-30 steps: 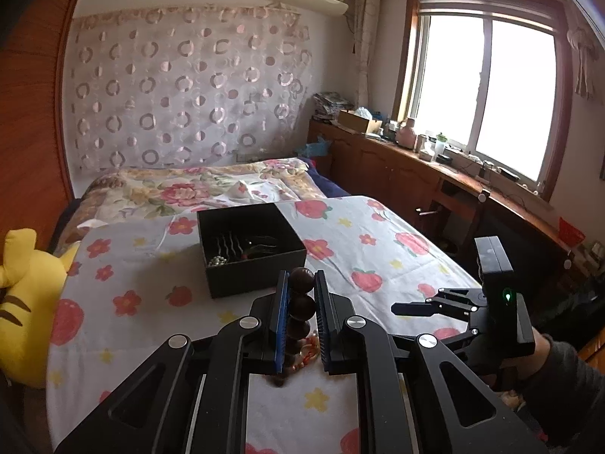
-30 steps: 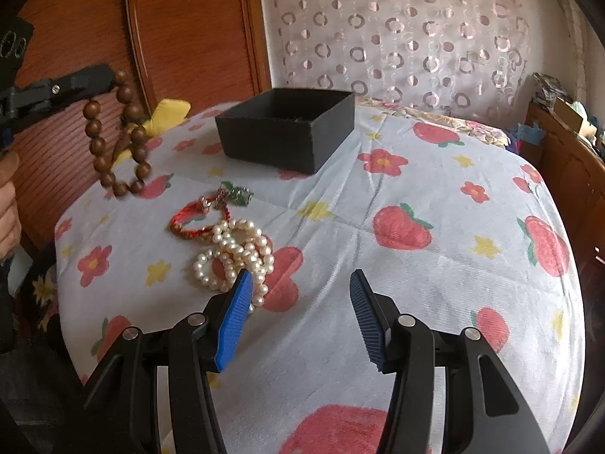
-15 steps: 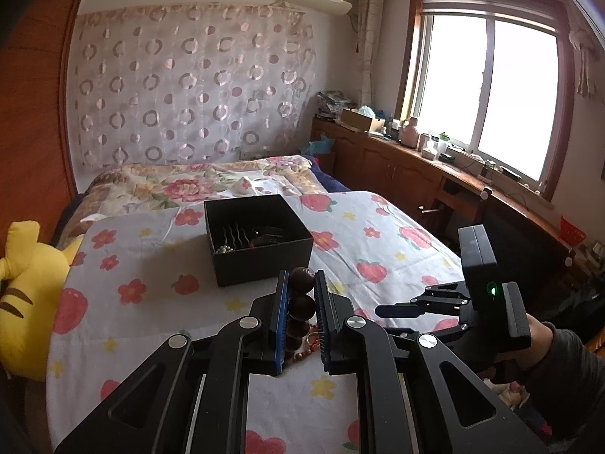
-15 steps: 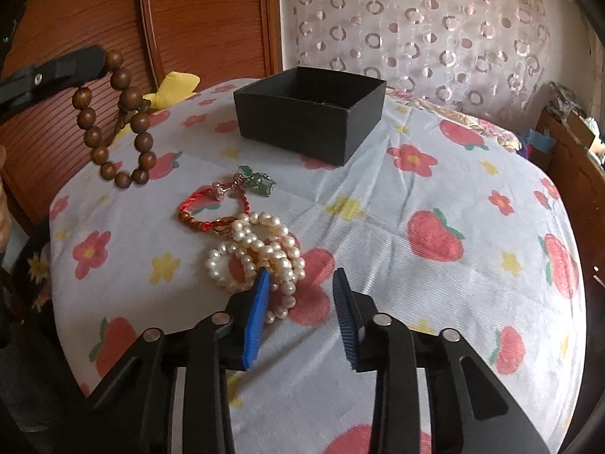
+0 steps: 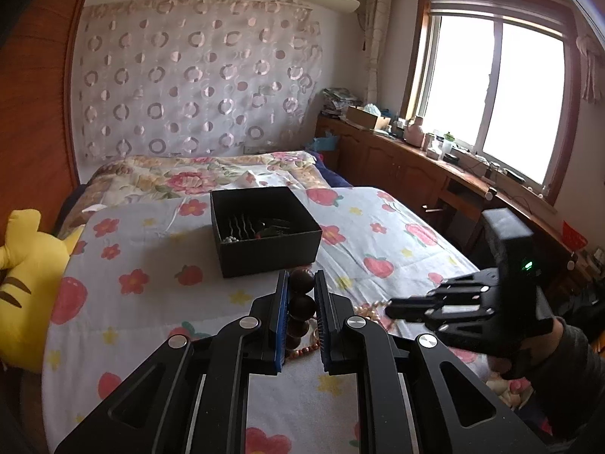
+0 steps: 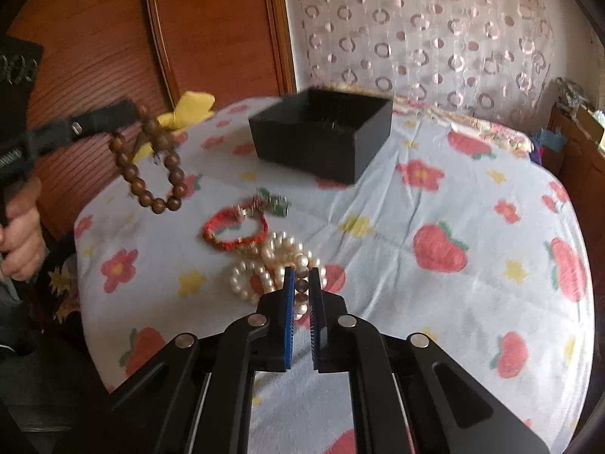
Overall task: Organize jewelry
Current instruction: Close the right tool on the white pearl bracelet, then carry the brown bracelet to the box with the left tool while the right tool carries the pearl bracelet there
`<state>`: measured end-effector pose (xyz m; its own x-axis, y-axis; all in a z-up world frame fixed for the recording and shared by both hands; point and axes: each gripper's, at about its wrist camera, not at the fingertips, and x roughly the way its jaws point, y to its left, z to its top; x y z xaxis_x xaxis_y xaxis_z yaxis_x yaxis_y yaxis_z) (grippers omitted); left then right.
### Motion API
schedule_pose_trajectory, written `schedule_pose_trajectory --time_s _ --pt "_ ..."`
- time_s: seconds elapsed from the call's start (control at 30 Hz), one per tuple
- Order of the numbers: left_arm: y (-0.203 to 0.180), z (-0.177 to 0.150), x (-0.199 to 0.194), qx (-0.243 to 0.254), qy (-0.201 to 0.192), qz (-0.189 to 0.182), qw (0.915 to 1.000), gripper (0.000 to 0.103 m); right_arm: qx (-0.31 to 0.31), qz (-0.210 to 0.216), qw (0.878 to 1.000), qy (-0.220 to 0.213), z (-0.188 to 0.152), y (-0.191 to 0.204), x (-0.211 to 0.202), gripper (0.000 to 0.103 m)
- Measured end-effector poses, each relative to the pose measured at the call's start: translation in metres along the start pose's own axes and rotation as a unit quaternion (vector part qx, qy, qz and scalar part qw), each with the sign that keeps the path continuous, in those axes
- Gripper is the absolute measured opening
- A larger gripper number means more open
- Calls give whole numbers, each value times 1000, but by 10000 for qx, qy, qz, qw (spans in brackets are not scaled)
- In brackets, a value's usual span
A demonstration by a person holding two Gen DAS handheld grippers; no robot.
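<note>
My left gripper (image 5: 301,283) is shut on a brown wooden bead bracelet (image 5: 301,304) and holds it above the table; in the right wrist view the bracelet (image 6: 151,168) hangs in a loop from that gripper. An open black box (image 5: 264,229) with hairpins inside stands just beyond it, also seen in the right wrist view (image 6: 321,134). My right gripper (image 6: 301,276) is shut on a pearl bracelet (image 6: 278,265) lying on the cloth. A red cord bracelet (image 6: 234,229) and a green charm (image 6: 278,204) lie beside the pearls.
The table (image 6: 472,208) has a flower-and-strawberry cloth. A yellow plush toy (image 5: 26,265) sits at its left edge. A bed (image 5: 196,174) lies behind and a wooden cabinet (image 5: 416,174) runs under the window at right.
My right gripper moved forward over the pearls and closed on them. My left gripper carried the wooden bracelet closer to the black box.
</note>
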<state>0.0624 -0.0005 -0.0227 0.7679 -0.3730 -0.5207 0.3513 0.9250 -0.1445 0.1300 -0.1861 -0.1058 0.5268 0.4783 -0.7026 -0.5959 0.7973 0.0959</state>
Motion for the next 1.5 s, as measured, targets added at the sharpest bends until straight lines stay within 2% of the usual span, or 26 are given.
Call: schedule_pose_trajectory --time_s 0.53,0.93,1.17,1.5 --pt "1 15 -1 65 -137 25 9999 12 -348 -203 9962 -773 43 13 -60 8" --pt "-3 44 3 314 -276 123 9991 12 -666 -460 9846 -1552 109 23 -108 8" --pt "0 62 11 419 -307 247 9983 12 -767 -596 9793 -1775 145 20 -119 8" --pt "7 80 27 561 -227 448 9972 12 -852 -830 9770 -1772 189 13 -112 8"
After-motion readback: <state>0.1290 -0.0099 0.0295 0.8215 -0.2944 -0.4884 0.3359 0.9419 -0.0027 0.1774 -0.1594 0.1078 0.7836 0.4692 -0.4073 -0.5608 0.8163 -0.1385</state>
